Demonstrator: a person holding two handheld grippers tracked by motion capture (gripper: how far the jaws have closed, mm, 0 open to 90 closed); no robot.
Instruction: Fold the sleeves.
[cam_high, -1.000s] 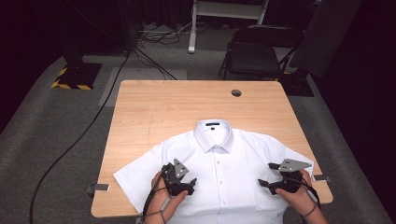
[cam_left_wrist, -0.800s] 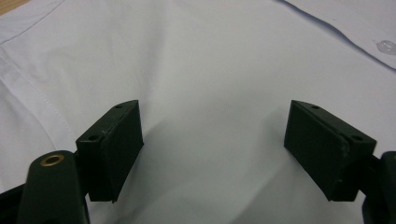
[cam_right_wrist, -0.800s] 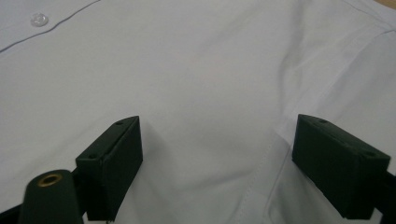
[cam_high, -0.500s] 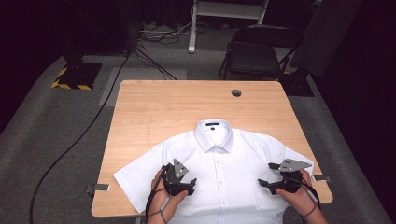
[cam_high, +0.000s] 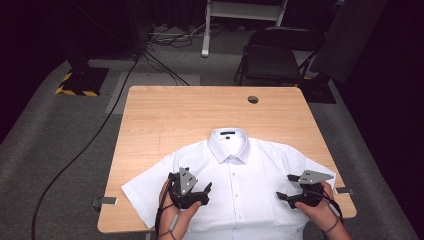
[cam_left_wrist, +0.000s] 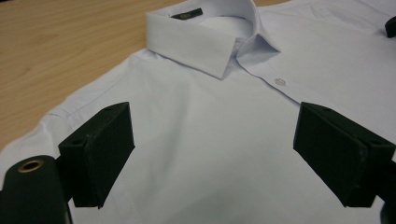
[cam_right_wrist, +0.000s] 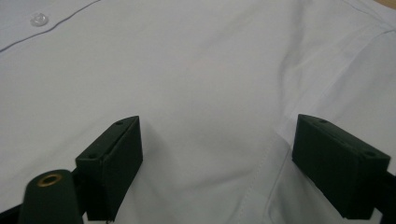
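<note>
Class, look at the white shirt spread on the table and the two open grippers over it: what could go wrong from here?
1. The shirt's hem hangs over the table's near edge; a tug could slide it off.
2. The left gripper, whose jaws have just been opening, holds nothing; over flat cloth it might pinch both layers.
3. The right gripper could crease the seam below it.

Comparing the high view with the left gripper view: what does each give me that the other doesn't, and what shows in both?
High view alone: the whole light wooden table with its round cable hole, a black folding chair behind it, and both hands, the left gripper and right gripper over the shirt's lower front.

Left gripper view alone: its own black jaws standing wide apart with nothing between them, and a dark label inside the collar, close up.

Both: the white short-sleeved button-up shirt lying flat, collar away from the person.
</note>
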